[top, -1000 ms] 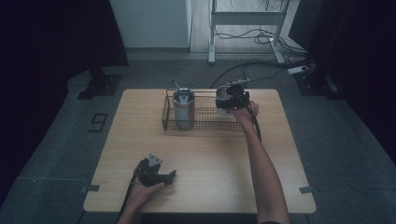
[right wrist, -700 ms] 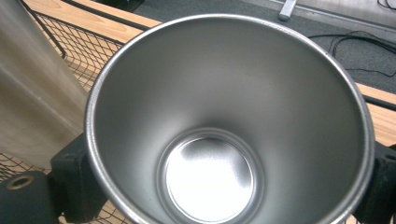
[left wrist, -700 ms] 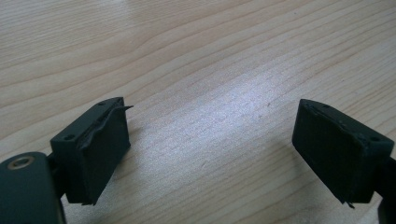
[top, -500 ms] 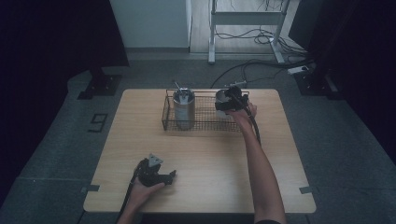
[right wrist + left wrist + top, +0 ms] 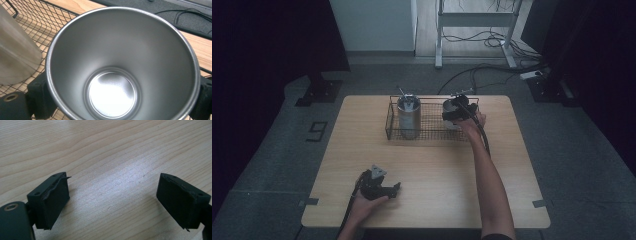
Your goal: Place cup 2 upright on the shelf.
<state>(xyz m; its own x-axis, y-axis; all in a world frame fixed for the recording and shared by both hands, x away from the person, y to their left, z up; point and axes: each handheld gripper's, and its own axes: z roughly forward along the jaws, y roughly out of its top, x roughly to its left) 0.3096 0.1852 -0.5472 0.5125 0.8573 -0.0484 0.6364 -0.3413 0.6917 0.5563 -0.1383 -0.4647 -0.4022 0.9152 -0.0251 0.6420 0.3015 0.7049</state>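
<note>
Gleaming steel cup (image 5: pixel 120 67), seemingly empty, between right tongs (image 5: pixel 120 100).

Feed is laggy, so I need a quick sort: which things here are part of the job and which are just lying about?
In the job:
- steel cup, empty, clamped between the right gripper jaws
- wire basket, which the cup sits in

Lying about:
- second steel cup at the basket's left end
- left gripper, jaws open over bare table
- cables on the floor
</note>
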